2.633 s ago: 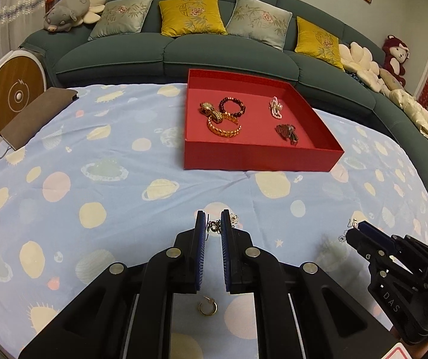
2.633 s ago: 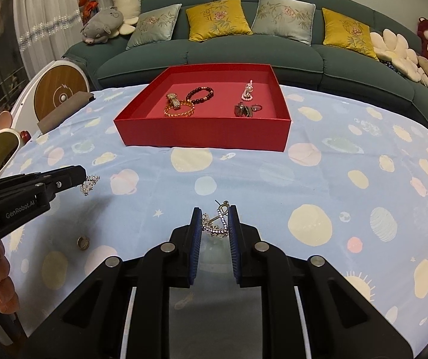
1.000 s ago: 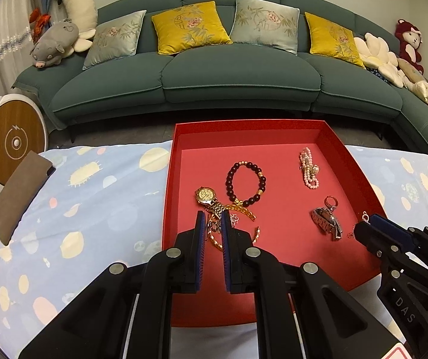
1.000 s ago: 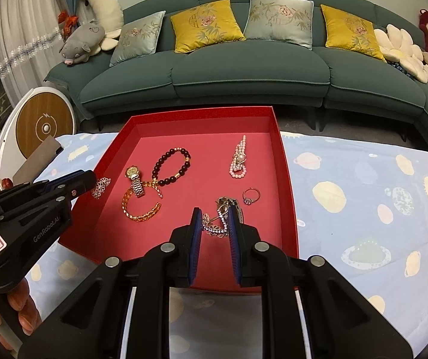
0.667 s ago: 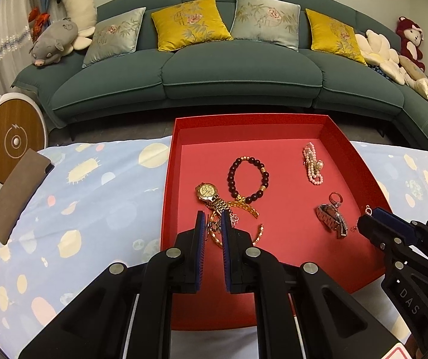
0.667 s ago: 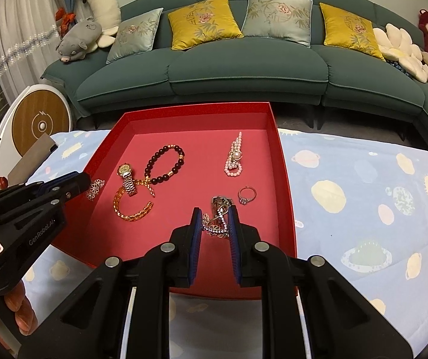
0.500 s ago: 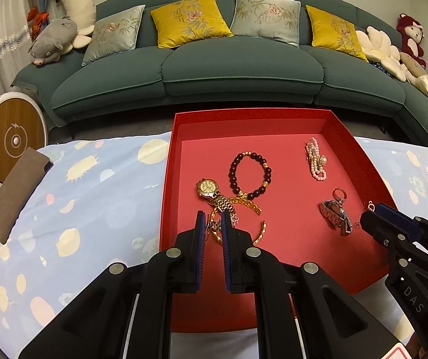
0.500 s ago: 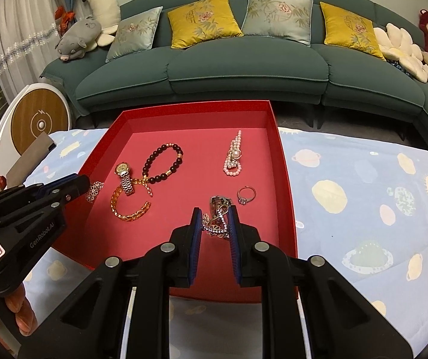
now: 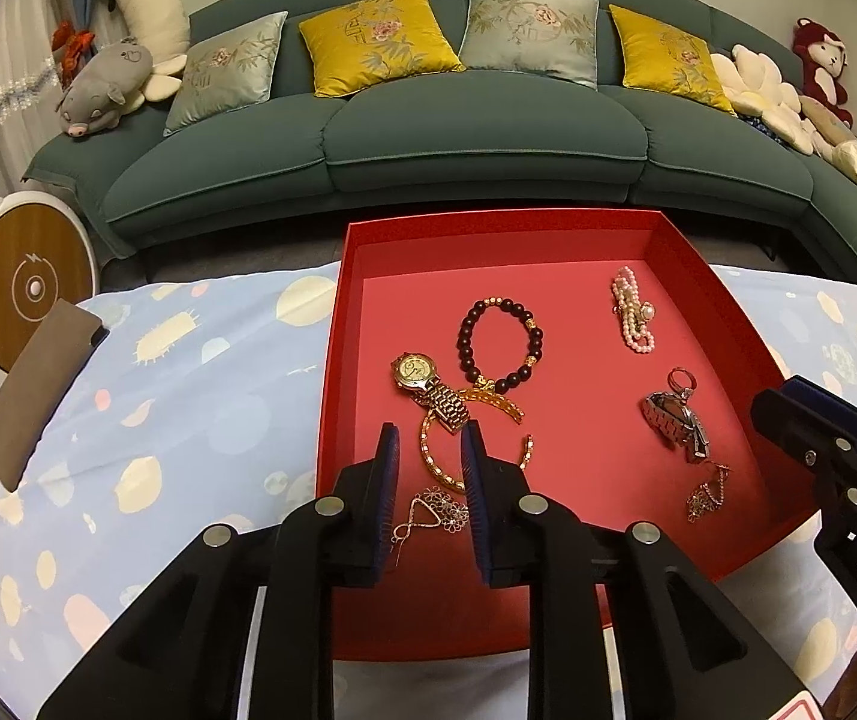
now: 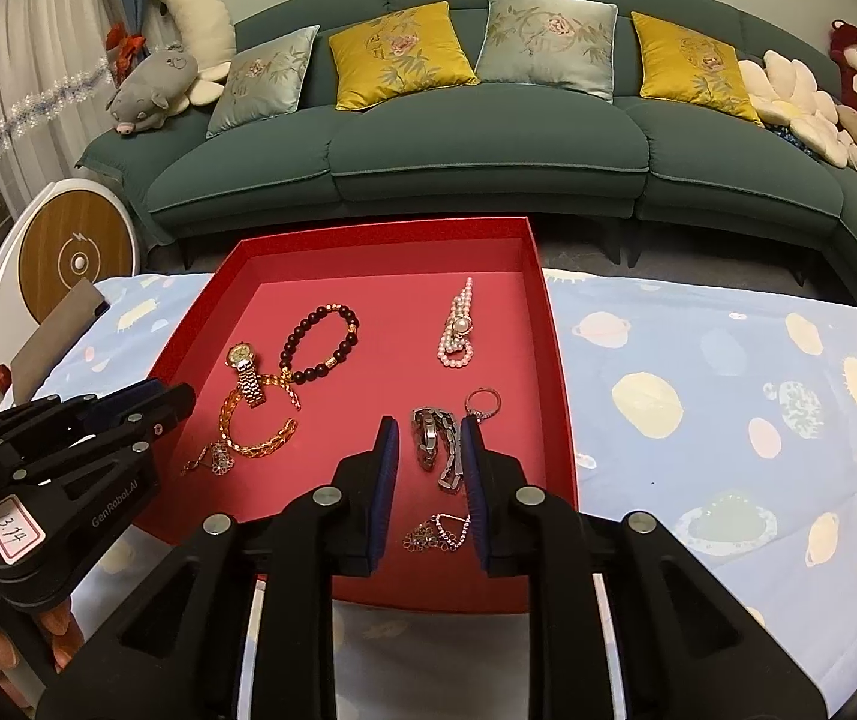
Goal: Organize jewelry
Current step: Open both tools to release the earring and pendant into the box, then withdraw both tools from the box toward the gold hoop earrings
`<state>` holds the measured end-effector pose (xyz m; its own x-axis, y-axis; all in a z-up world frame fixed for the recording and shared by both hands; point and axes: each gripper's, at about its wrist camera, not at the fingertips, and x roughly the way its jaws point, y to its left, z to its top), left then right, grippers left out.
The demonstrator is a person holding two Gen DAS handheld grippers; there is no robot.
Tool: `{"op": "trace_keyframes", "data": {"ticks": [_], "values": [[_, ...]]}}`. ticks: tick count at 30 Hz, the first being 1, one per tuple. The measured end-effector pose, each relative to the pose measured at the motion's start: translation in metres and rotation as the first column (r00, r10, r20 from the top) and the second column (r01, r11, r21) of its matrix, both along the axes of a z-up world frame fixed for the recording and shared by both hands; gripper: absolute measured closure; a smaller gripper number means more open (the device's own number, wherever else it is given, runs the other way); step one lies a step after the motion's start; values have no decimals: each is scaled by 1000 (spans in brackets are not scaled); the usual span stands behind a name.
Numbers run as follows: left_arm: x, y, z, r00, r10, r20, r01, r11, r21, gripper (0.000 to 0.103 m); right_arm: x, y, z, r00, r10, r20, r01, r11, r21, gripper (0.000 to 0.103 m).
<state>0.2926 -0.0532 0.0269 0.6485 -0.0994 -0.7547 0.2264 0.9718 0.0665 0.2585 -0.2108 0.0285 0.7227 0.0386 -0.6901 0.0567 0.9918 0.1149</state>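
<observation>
Left gripper (image 9: 428,450): you are holding it over the near left part of the red tray (image 9: 722,300); its jaws are standing apart, gripping nothing.
Left earring (image 9: 431,515): a small flower-and-loop piece is lying loose on the tray floor between your left fingers, just below the gold chain bracelet (image 9: 446,468).
Right gripper (image 10: 428,444): you are holding it over the near right part of the tray (image 10: 539,276); its jaws are spread wide and are clamping nothing.
Right earring (image 10: 437,533): a sparkly flower-and-loop piece is resting on the tray floor between your right fingers, near the front wall.
Silver watch (image 10: 437,447): it is lying just beyond the right earring, in the gap between the right fingers; a ring (image 10: 482,402) is sitting just beside its far end.
Gold watch (image 9: 425,384): it is lying left of centre, its strap overlapping the gold chain bracelet.
Dark bead bracelet (image 9: 500,339): it is lying in a loop at the tray's middle, touching the gold pieces at its near end.
Pearl bracelet (image 9: 632,315): it is lying bunched toward the far right, well apart from the rest.
Tablecloth (image 10: 728,396): the blue planet-print cloth is lying under the tray.
Sofa (image 9: 476,126): the green couch with yellow and grey cushions is standing behind the table.
</observation>
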Motion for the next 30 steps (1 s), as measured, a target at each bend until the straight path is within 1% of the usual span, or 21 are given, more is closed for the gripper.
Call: {"op": "trace_keyframes", "data": {"ticks": [4,6,7,8,9,11,12,13,15,16,19,21,24,30], "values": [[-11,-1,12,1000,-5,9,5,1000,-24,83,-11,-1,12,1000,-8,25,7,999,33,81],[-21,3,20,1000,0,6,0,999,-54,82,-21,-1,17,999,-15,35,13,998,56,80],[-26,7,23,1000,5,1,-5,997,-72,78,-28,-1,20,999,-14,39,12,998,65,78],[-33,11,27,1000,10,-3,-10,996,-91,75,-36,0,22,999,-13,43,11,998,64,71],[-41,15,30,1000,12,-1,-12,995,-100,71,-44,0,24,999,-13,48,10,999,53,68],[-57,20,34,1000,14,15,-13,995,-98,69,-65,1,27,998,-9,58,8,1000,22,67],[-66,23,36,1000,10,22,-8,996,-93,67,-76,1,28,998,-7,59,6,1000,11,67],[-74,26,36,1000,7,25,-4,996,-85,60,-83,1,30,998,-1,58,1,1000,5,67],[-94,35,35,999,10,37,-7,997,-73,49,-101,4,33,998,16,65,-16,1000,-1,67],[-104,40,34,999,16,42,-13,997,-71,47,-111,6,34,997,21,72,-20,1000,-8,67],[-131,55,30,999,19,34,-17,997,-69,47,-139,11,31,997,38,71,-36,999,-17,60],[-149,64,26,999,27,26,-25,997,-74,47,-156,14,25,997,45,56,-44,999,-11,60],[-170,76,15,999,35,6,-35,997,-70,47,-178,18,11,999,47,28,-47,999,23,60],[-195,86,-11,998,35,-51,-38,997,-62,47,-205,33,-25,997,61,-55,-58,997,51,60]]}}
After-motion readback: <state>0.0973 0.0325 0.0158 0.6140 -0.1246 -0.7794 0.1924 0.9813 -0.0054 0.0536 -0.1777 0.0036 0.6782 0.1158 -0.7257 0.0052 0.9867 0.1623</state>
